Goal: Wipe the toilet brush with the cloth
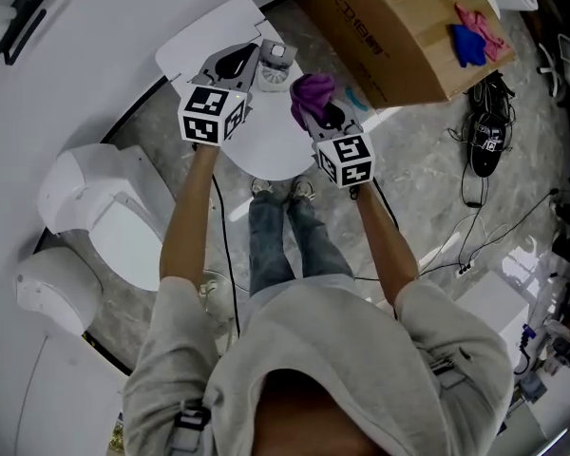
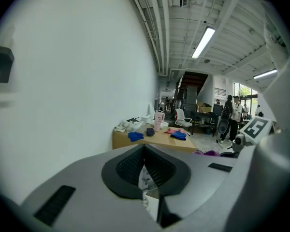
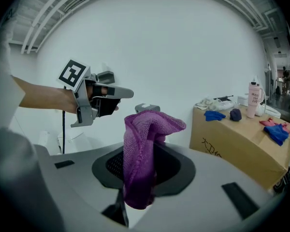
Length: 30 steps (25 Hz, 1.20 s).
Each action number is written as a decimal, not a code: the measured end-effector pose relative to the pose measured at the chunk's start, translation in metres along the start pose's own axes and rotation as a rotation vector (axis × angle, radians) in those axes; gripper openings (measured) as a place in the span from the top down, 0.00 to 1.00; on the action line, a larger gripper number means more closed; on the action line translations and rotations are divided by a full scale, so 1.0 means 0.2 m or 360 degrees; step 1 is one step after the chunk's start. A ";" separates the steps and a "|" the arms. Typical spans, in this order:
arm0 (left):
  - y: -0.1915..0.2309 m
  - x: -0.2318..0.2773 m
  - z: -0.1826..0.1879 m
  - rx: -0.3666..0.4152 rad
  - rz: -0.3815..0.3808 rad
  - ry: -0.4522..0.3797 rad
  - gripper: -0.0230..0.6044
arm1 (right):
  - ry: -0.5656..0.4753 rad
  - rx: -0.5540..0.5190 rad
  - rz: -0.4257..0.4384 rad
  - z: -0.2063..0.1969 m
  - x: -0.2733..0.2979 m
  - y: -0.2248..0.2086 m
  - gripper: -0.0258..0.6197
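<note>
My right gripper [image 1: 321, 114] [image 3: 140, 173] is shut on a purple cloth [image 1: 311, 91] [image 3: 146, 144], which stands bunched up out of the jaws. My left gripper [image 1: 247, 57] [image 2: 144, 166] is held in the air to its left, pads together with nothing seen between them. In the right gripper view that left gripper [image 3: 124, 94] points right, just above and left of the cloth. A small grey-and-white upright object, apparently the toilet brush [image 1: 277, 62] [image 3: 147, 108], stands on the round white table [image 1: 271, 145] between the two grippers. The cloth hides its lower part.
A cardboard box [image 1: 408, 36] [image 3: 237, 139] holding blue and pink cloths and a pink bottle stands at the right. A white toilet [image 1: 109, 217] is at the left. Black shoes [image 1: 484, 141] and cables lie on the floor at the right. People [image 2: 232, 112] stand far off.
</note>
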<state>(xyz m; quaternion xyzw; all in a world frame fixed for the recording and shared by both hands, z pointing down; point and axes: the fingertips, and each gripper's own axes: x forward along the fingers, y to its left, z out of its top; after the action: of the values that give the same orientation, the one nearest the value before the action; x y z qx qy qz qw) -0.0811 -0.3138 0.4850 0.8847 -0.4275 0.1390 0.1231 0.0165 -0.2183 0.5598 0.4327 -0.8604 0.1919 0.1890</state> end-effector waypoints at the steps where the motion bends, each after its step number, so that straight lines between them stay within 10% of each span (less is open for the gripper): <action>1: 0.00 0.01 0.00 -0.0003 -0.0007 -0.0009 0.93 | 0.0007 0.0000 0.0002 -0.02 0.02 0.00 0.77; 30: -0.03 0.06 -0.06 -0.0010 -0.0146 -0.0063 0.93 | 0.0098 -0.0115 0.0108 -0.21 0.60 -0.01 0.77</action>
<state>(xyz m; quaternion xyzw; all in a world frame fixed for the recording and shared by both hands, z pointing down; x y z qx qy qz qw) -0.0715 -0.3145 0.4996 0.9056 -0.3892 0.1142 0.1236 -0.0423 -0.2793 0.6540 0.3902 -0.8747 0.1802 0.2241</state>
